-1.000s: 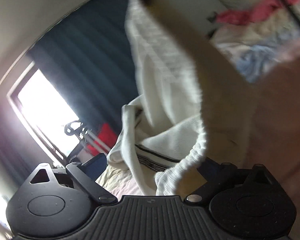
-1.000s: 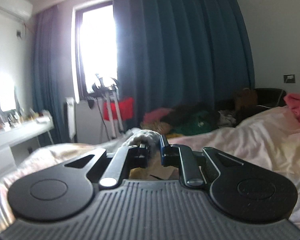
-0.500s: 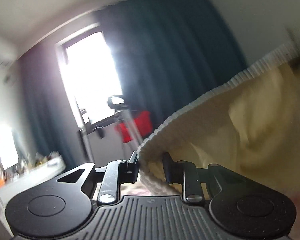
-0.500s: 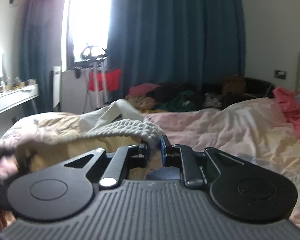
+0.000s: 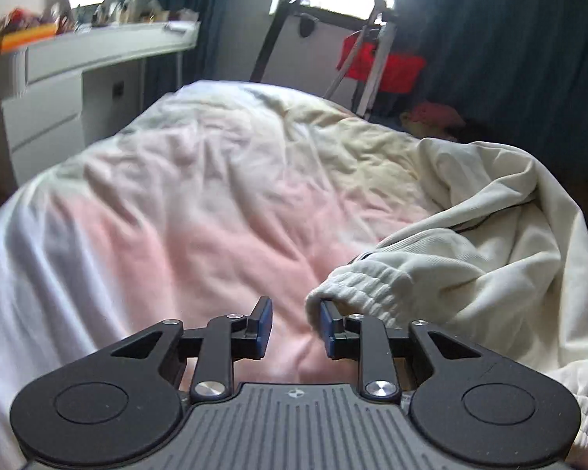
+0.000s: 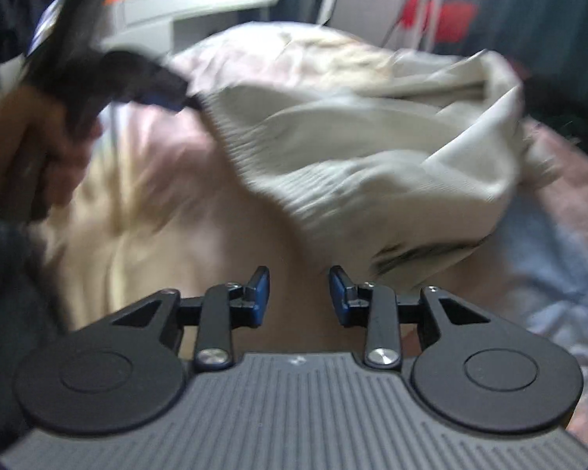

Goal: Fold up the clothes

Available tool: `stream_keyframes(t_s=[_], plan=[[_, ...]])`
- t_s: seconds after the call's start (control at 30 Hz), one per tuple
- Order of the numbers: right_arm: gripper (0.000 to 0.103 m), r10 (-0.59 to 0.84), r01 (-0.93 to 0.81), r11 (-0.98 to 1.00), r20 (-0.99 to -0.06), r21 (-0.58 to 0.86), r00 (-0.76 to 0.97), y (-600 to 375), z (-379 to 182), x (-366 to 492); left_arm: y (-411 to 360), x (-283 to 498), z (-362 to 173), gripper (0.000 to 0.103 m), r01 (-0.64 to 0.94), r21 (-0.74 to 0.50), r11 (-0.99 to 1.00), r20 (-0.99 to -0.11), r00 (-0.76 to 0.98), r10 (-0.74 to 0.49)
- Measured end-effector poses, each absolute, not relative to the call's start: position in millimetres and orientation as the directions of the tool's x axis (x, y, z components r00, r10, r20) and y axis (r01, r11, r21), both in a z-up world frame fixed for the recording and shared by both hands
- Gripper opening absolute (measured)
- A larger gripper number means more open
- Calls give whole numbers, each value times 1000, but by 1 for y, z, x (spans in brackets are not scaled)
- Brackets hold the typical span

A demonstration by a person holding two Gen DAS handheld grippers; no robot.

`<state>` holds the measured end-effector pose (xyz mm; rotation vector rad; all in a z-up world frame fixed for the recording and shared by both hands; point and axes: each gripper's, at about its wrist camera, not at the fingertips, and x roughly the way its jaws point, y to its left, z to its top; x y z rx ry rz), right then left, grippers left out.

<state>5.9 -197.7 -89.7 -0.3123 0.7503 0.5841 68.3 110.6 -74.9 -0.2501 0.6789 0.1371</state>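
Note:
A cream ribbed garment (image 5: 470,250) with an elastic band lies crumpled on the pink and cream bedcover (image 5: 184,203). My left gripper (image 5: 296,323) is open just above the bed, its right finger touching the garment's elastic edge. In the right wrist view the garment (image 6: 372,149) is blurred and spread over the bed. My right gripper (image 6: 298,293) is open and empty, just in front of the garment's near edge. The left gripper (image 6: 164,94) also shows there at upper left, held in a hand, touching the garment's far corner.
A white desk with drawers (image 5: 70,78) stands left of the bed. A rack with red cloth (image 5: 380,62) and dark blue curtains (image 5: 509,39) stand behind it. Loose clothes (image 5: 435,117) lie at the far side.
Both grippers were shut on the garment's ribbed edge and held it up. Now both have opened and dropped toward the bed, and the garment lies on the cover.

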Motion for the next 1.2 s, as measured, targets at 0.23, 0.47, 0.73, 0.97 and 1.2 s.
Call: stream_keyframes(t_s=[0.23,0.47,0.73,0.97,1.2], plan=[[69,498,-555,824,-613,114,613,-225,-62,0,114,37,-69,94,-226,-209,951,-624,780,48],[87,515,-282,845,-544,455,663,-277,-72,33,123,36,-61,98,-257,-283,924,-575,817,52],[87,477,16,768,-588,641,654,-298,-115,85,122,62,-74,98,-323,-379,867,-595,803,39],[87,385,-74,881,-619,467,684,-283,-97,67,127,57,-78,98,-349,-440,828,-604,797,15],[87,326,-218,945,-628,245,707,-258,-87,34,122,57,-79,98,-338,-423,841,-609,793,13]])
